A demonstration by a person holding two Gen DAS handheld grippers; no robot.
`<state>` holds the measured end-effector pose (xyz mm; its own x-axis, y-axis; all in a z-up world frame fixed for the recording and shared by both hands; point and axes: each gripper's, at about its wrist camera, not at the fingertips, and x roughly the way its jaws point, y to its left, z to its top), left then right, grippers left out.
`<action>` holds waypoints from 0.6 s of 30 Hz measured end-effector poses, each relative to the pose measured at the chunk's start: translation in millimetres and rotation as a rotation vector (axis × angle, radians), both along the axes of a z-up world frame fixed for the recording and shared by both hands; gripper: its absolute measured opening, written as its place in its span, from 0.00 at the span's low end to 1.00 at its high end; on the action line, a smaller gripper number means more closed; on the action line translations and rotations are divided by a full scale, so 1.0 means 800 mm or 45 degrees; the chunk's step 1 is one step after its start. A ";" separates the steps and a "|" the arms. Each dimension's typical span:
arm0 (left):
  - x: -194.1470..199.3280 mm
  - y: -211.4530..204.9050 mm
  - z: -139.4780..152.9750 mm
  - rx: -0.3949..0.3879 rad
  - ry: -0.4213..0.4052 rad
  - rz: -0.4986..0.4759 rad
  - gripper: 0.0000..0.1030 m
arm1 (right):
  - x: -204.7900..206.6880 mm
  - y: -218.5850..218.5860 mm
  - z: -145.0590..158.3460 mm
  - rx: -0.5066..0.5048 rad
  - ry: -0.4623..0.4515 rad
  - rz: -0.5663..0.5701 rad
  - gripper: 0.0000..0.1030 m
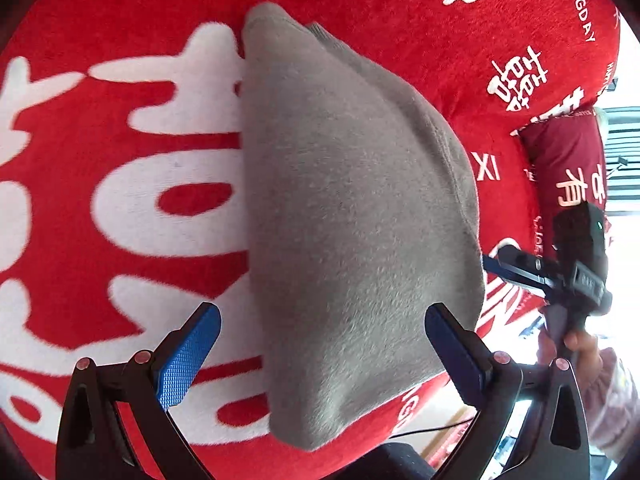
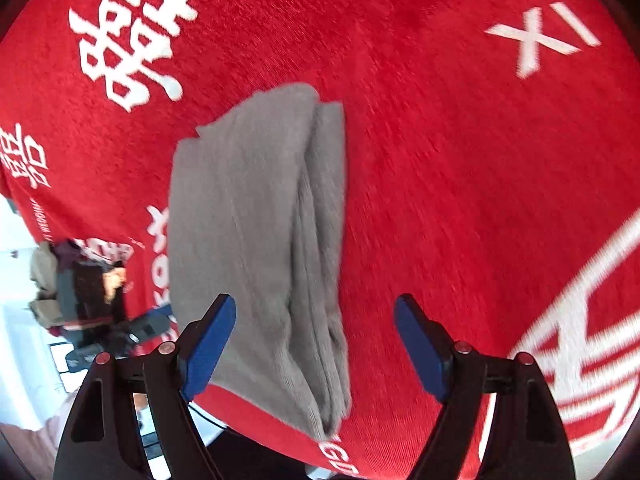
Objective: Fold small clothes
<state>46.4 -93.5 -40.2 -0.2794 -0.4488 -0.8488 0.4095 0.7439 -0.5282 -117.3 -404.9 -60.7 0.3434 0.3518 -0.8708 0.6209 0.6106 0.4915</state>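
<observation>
Grey folded garment [image 1: 352, 216] lies flat on a red cloth with white lettering [image 1: 120, 184] covering the worktop, reaching its near edge, while the left gripper [image 1: 322, 354] and right gripper [image 2: 314, 350] hover above, fingers apart, gripping nothing.

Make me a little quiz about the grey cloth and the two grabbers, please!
1. True or false: the left gripper is squeezing the grey cloth.
2. What does the grey cloth lie on? A) a red cloth with white writing B) a bare wooden table C) a blue tray
3. Fill in: the right gripper has its jaws ____.

Key:
1. False; its blue pads stand apart, one on each side.
2. A
3. open
</observation>
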 end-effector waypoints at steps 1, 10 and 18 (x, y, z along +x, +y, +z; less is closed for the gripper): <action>0.001 -0.004 -0.004 0.002 0.009 -0.006 0.99 | 0.007 -0.006 -0.004 0.018 -0.013 0.001 0.82; 0.005 -0.026 -0.020 -0.003 0.001 -0.065 0.99 | 0.061 -0.033 -0.042 0.198 -0.112 0.077 0.82; 0.015 -0.043 -0.023 -0.033 -0.002 -0.059 0.99 | 0.088 -0.050 -0.063 0.281 -0.175 0.075 0.83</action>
